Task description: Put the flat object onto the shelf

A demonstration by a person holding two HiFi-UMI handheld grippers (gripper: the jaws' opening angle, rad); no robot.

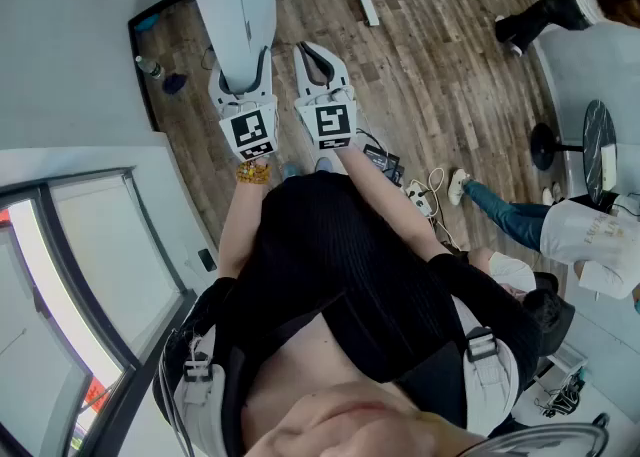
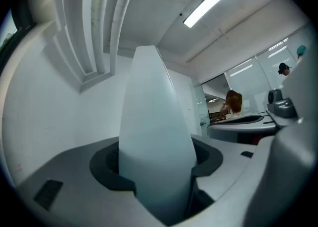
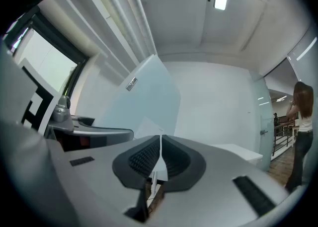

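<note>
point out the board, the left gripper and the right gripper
board (image 1: pixel 248 5), head view, middle of its pale face
left gripper (image 1: pixel 243 70), head view, between its fingers, where they clamp the board
right gripper (image 1: pixel 320 63), head view, between its shut fingers

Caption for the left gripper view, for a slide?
Left gripper gripping a pale flat panel that stands up between its jaws, white wall and ceiling strip light behind.

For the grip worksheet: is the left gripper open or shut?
Shut: the left gripper clamps the flat panel between its jaws.
</note>
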